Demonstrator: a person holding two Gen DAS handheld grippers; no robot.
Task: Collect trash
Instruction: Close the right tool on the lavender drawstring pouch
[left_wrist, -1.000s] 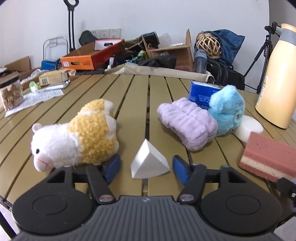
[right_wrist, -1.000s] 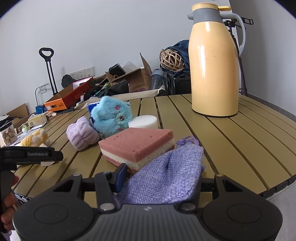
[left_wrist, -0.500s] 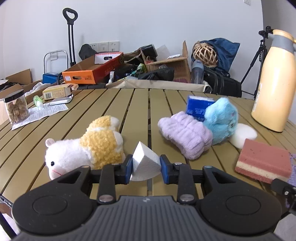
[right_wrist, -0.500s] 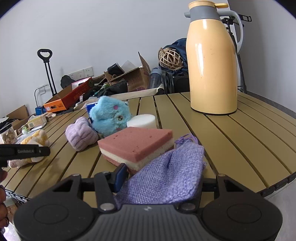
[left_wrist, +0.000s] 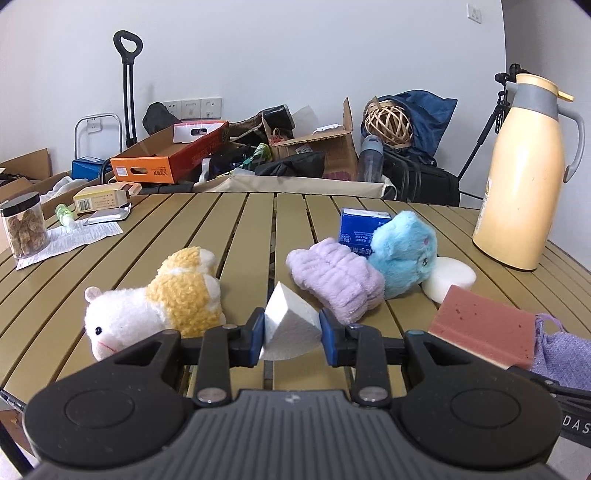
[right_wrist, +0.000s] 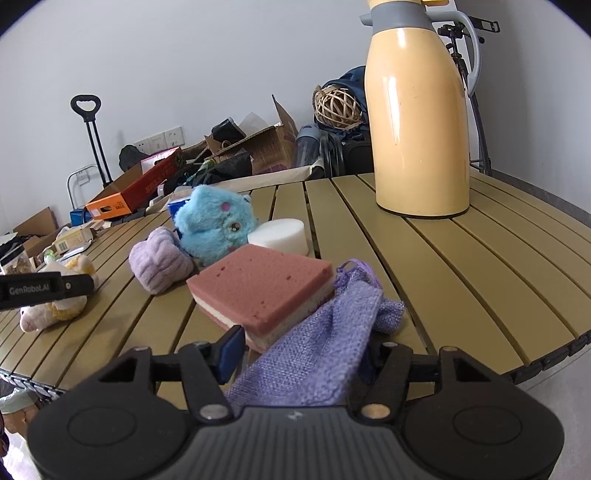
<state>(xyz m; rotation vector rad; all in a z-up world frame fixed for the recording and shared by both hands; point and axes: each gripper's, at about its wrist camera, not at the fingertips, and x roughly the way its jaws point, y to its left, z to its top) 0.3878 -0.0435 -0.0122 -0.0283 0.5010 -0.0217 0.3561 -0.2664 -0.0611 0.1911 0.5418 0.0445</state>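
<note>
In the left wrist view, the left gripper (left_wrist: 291, 334) has its blue-padded jaws clenched on a white, wedge-shaped foam piece (left_wrist: 290, 325), which sits between the pads in front of the slatted olive-green desk (left_wrist: 243, 221). A white and yellow plush animal (left_wrist: 155, 299) lies just to the left of the jaws, and a lilac fluffy cloth roll (left_wrist: 334, 282) just to the right, with a blue plush toy (left_wrist: 402, 253) beyond it. To do this step well, the wedge should probably be lifted straight clear of both neighbours before it is carried across, and the pinch kept firm, because the foam's sloped faces may let it slip. In the right wrist view, the right gripper (right_wrist: 299, 356) has a purple woven drawstring pouch (right_wrist: 325, 347) lying between its jaws; these have just been opening, the left blue pad stands clear of the fabric, and the right pad is hidden behind it, so a real grip cannot be told. The pouch rests against a pink and white layered sponge block (right_wrist: 262, 288), with a white foam disc (right_wrist: 279, 236) and a tall cream thermos jug (right_wrist: 417, 122) farther back. If the pouch is the trash bag, its mouth likely needs holding open and steady.
</note>
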